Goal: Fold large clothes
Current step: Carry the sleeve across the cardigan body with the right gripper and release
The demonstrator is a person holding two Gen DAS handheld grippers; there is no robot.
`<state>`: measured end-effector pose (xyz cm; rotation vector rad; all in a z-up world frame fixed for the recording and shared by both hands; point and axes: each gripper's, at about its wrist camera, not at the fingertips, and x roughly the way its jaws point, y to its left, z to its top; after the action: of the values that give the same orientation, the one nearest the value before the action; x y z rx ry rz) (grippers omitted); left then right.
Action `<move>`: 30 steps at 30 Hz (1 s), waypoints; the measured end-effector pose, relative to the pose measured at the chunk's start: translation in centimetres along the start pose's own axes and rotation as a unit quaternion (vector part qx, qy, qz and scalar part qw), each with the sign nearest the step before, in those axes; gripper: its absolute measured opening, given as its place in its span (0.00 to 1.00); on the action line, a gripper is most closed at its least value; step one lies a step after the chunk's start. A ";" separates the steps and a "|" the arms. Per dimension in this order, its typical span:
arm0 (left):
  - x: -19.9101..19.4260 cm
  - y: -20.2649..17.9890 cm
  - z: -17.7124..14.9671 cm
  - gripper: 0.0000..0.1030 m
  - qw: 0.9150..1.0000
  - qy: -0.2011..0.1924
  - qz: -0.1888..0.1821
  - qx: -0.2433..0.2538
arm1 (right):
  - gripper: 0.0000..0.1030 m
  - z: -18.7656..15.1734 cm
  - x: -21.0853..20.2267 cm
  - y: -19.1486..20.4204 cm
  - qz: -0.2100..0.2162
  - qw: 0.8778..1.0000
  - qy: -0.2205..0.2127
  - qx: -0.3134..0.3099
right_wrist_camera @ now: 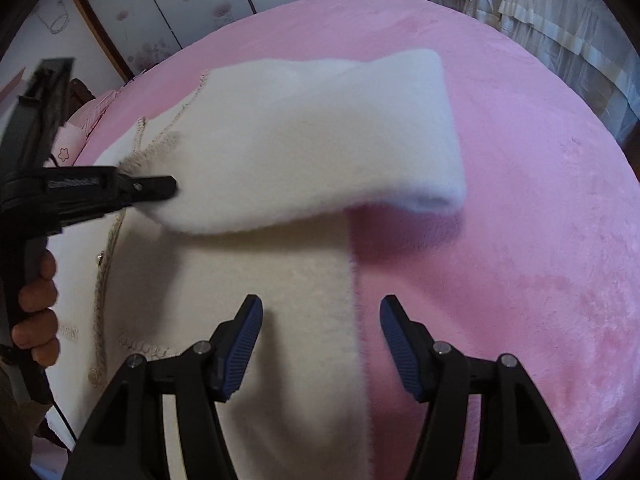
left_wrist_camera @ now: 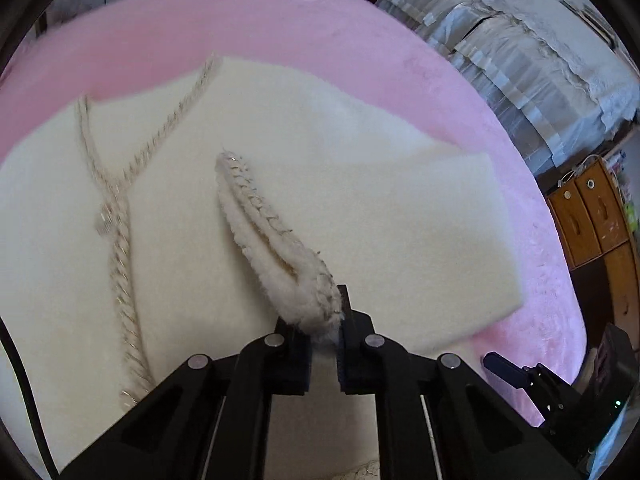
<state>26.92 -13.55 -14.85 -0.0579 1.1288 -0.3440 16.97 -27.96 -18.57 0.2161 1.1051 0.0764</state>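
Note:
A cream fleece garment point(left_wrist_camera: 320, 168) with braided trim point(left_wrist_camera: 120, 240) lies on a pink bed cover point(left_wrist_camera: 280, 20). My left gripper point(left_wrist_camera: 324, 320) is shut on the trimmed cuff of its sleeve point(left_wrist_camera: 272, 224) and holds the sleeve lifted and folded across the body. In the right wrist view the left gripper point(right_wrist_camera: 160, 188) shows at the left, holding the sleeve point(right_wrist_camera: 320, 140) above the garment body point(right_wrist_camera: 280, 280). My right gripper point(right_wrist_camera: 320, 340) is open and empty, low over the garment's right edge.
The pink bed cover point(right_wrist_camera: 520, 240) spreads wide to the right. A chair with grey-white ruffled cover point(left_wrist_camera: 520, 60) and a wooden drawer cabinet point(left_wrist_camera: 592, 216) stand beyond the bed. Sliding doors with flower prints point(right_wrist_camera: 180, 8) are at the back.

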 end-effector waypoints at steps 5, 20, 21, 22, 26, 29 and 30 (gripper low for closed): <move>-7.2 -1.9 4.8 0.07 0.995 -0.091 0.027 0.023 | 0.60 1.2 1.4 -1.4 -0.002 1.000 0.007 0.028; -12.6 4.6 9.6 0.07 0.982 -0.159 0.105 -0.005 | 0.09 8.2 4.9 0.8 -0.083 0.996 -0.039 0.006; -12.2 5.9 9.0 0.07 0.981 -0.158 0.110 -0.013 | 0.09 8.2 5.0 1.2 -0.091 0.995 -0.041 -0.007; -11.6 7.4 8.2 0.07 0.981 -0.154 0.113 -0.024 | 0.09 7.9 5.1 1.8 -0.099 0.994 -0.042 -0.020; -8.1 12.1 4.9 0.07 0.983 -0.115 0.122 -0.072 | 0.10 7.9 5.2 3.1 -0.129 0.989 -0.041 -0.063; -5.1 14.8 2.0 0.07 0.985 -0.079 0.124 -0.094 | 0.14 7.3 5.3 3.3 -0.141 0.986 -0.035 -0.082; -4.1 15.3 1.4 0.08 0.985 -0.066 0.124 -0.097 | 0.14 7.3 5.3 3.4 -0.144 0.985 -0.033 -0.086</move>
<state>30.27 1.94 -14.04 -0.1086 1.0218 -0.0080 26.02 -24.75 -19.32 -0.0971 1.0473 -0.0927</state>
